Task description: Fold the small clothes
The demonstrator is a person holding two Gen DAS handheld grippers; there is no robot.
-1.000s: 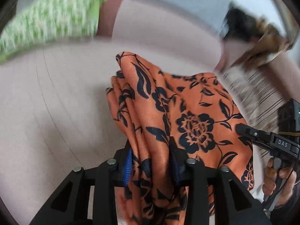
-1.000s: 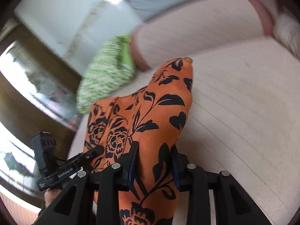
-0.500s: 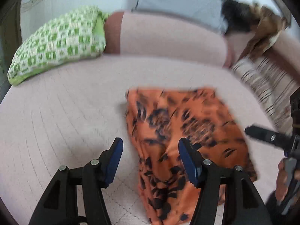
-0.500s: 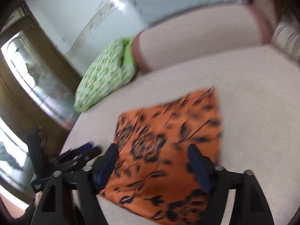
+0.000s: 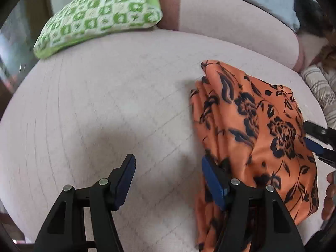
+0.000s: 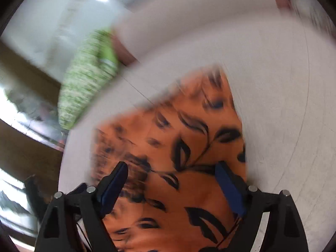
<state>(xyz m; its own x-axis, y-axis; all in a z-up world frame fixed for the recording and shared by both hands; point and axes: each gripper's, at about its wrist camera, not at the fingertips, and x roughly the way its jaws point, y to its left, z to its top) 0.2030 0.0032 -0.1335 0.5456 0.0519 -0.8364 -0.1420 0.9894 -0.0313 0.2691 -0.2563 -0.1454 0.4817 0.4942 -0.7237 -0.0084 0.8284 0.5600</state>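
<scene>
Both grippers have just let go: the left gripper [image 5: 168, 178] stands with jaws spread over bare cushion, its right pad just beside the orange floral garment [image 5: 258, 138], nothing between the pads; a second ago it pinched that cloth; the right gripper [image 6: 172, 184] hovers wide open above the same fabric, its jaws having just been opening too — the piece now lies released on the pale sofa seat [image 5: 105, 105], so this fold looks laid down; the left view alone shows bunched folds along the garment's edge and, farther back, the green patterned cushion [image 5: 100, 16] sharply — the right view is blurred.
</scene>
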